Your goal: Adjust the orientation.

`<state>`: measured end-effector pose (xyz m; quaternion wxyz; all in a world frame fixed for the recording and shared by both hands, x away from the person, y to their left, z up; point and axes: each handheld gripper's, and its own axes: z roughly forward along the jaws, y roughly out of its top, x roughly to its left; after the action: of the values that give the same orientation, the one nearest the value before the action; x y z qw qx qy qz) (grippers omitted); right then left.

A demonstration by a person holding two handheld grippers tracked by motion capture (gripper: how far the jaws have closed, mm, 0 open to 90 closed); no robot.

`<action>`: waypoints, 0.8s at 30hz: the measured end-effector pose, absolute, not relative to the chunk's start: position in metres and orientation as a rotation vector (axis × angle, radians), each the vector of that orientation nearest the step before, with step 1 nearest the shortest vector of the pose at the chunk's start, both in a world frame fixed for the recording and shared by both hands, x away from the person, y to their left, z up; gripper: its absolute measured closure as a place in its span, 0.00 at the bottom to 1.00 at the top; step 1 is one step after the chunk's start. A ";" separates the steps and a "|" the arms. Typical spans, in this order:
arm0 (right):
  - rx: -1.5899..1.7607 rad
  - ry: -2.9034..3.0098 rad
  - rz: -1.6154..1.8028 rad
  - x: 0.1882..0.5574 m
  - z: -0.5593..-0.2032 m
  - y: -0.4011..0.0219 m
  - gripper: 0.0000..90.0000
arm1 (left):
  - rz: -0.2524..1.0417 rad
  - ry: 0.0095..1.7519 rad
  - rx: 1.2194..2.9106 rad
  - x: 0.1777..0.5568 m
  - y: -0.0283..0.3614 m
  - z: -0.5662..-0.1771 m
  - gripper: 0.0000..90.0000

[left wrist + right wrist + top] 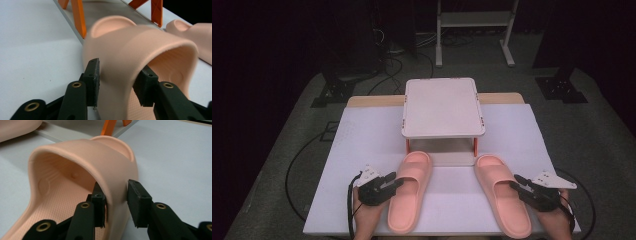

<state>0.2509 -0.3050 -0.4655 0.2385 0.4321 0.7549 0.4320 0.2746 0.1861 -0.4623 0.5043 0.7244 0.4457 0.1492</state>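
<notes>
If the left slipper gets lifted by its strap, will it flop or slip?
The left slipper looks like thick moulded foam, so probably light and fairly stiff. Its strap may flex slightly. The matte, textured surface suggests little slipping.

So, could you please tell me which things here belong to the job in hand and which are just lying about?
In the job:
left slipper, strap side between the left tongs
right slipper, strap side between the right tongs
small white rack

Lying about:
white table cover
floor cables
white stand
</notes>
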 end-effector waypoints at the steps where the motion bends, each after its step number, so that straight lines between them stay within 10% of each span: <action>1: 1.187 2.070 1.185 0.251 -0.465 -0.305 0.77 | 0.364 1.072 1.746 0.274 0.187 -0.461 0.68; 24: 1.163 2.084 1.216 0.243 -0.450 -0.301 0.91 | 0.332 0.992 1.733 0.265 0.193 -0.449 0.82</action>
<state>0.2428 -0.3006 -0.4502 0.2296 0.4227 0.7572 0.4419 0.2649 0.1927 -0.4488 0.5300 0.7261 0.4155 0.1390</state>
